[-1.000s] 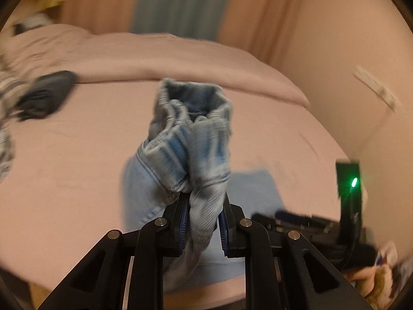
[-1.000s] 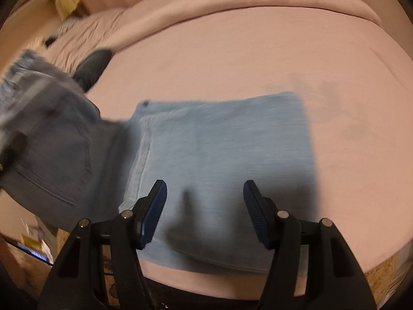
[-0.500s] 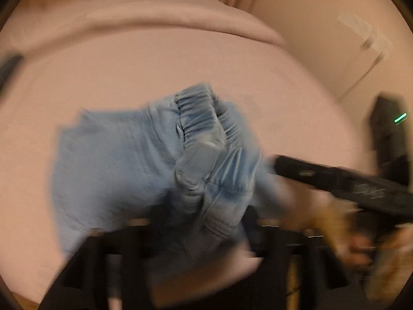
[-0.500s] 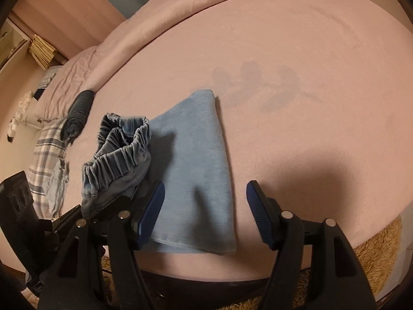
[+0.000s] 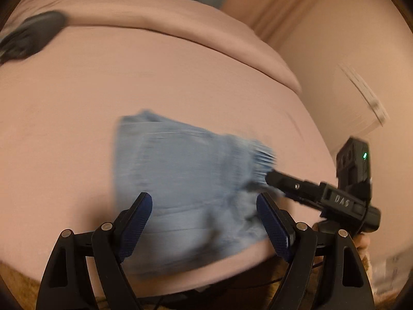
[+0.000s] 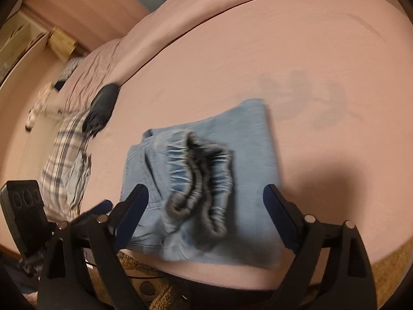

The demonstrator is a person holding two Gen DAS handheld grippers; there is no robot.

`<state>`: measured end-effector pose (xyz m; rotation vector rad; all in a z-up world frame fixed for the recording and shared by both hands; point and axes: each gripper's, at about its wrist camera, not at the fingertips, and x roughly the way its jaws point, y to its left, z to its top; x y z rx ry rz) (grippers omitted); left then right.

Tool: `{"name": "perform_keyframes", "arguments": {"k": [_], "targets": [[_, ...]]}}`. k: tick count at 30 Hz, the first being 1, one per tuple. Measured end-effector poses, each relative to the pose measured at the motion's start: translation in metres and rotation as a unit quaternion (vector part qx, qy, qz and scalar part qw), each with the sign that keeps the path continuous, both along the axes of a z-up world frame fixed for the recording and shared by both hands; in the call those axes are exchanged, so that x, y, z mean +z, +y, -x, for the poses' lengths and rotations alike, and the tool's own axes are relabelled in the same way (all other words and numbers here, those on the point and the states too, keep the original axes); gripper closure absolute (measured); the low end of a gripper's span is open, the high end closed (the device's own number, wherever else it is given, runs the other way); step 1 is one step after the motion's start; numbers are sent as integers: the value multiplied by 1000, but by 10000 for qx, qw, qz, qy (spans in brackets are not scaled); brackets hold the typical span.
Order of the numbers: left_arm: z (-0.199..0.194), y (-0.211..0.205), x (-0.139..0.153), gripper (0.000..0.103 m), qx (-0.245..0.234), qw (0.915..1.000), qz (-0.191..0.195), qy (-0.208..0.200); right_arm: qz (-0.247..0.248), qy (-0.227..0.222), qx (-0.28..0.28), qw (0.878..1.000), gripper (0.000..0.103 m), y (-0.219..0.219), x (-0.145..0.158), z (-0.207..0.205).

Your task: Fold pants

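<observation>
Two pairs of tongs hover over one folded garment near the front edge of a pink bed (image 6: 284, 51). Left to right in the right wrist view: a plaid garment (image 6: 64, 155) and a dark bundle (image 6: 102, 108) lie well apart from the work, toward the bed's left side; the light-blue denim pants (image 6: 247, 139) lie as a compact folded stack, with the gathered elastic waistband (image 6: 204, 178) flopped loosely on top.

The left tongs (image 5: 204, 227) stand wide open above the stack, gripping nothing. The right tongs (image 6: 206, 219) are likewise spread open and empty, poised just above the waistband; in the left wrist view one finger tip appears to reach the waistband's edge, though motion blur leaves contact uncertain.

Judged state: the main fold is laid, and the bunched waistband remains to be flattened.

Technique for the step in hand: take the waistband at its outer edge rather than its crumpled middle, draw it taut across the stack, align it with the folded edges beneath, and press down before releasing, so the lower layers do not shift toward the mattress edge.
</observation>
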<state>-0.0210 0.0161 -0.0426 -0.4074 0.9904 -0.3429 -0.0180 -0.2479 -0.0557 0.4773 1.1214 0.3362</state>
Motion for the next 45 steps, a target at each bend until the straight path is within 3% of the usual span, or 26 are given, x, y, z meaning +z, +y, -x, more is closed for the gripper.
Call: {"name": "perform_keyframes", "arguments": {"k": [2, 4, 5, 6, 9, 11, 14, 17, 18, 20, 23, 26, 28, 30, 35, 41, 45], "targets": [[-1, 21, -10, 20, 310, 9994, -19, 118, -42, 297, 170, 9994, 14, 12, -19, -11], [1, 36, -18, 20, 589, 9981, -33, 197, 129, 478, 147, 9987, 34, 23, -41, -16], [1, 40, -20, 20, 653, 9976, -11, 210, 255, 339, 118, 9990, 42, 26, -40, -15], [0, 41, -24, 20, 688, 9973, 36, 241, 259, 182, 214, 9993, 63, 30, -34, -12], [-5, 42, -31, 20, 579, 9975, 196, 349, 110, -61, 77, 9999, 70, 26, -4, 0], [-5, 38, -36, 20, 433, 9979, 327, 367, 180, -483, -81, 9986, 70, 15, 26, 12], [-8, 20, -51, 20, 108, 9970, 558, 518, 631, -639, -357, 9953, 70, -2, 41, 23], [-9, 3, -68, 22, -166, 9944, 668, 805, 1003, -32, -455, 9939, 68, -14, 11, 23], [-9, -5, -76, 30, -273, 9932, 663, 920, 1044, 299, -409, 9932, 68, -15, -7, 21], [-7, -15, -84, 37, -289, 9945, 436, 903, 1121, 370, -415, 9921, 65, -12, -21, 20], [-1, -22, -84, 46, -259, 9973, 131, 672, 1108, 464, -380, 9920, 61, -11, -14, 14], [-1, -17, -87, 54, -156, 9971, 234, 713, 1273, 568, -359, 9896, 58, -7, -1, 6], [-2, -12, -88, 62, -67, 9966, 338, 750, 1537, 406, -256, 9869, 55, 6, 15, -2], [-3, -8, -88, 63, -23, 9962, 377, 785, 1999, 103, -114, 9797, 53, 24, 32, -8], [0, -9, -83, 63, -82, 9971, 282, 701, 2508, -638, -164, 9658, 36, 35, 64, -8], [-5, -9, -83, 64, -75, 9973, 264, 679, 2075, -671, 379, 9752, 35, 62, 67, -33], [-3, -8, -83, 66, -53, 9976, 208, 659, 1347, -239, 1174, 9836, 35, 109, 42, -76]]}}
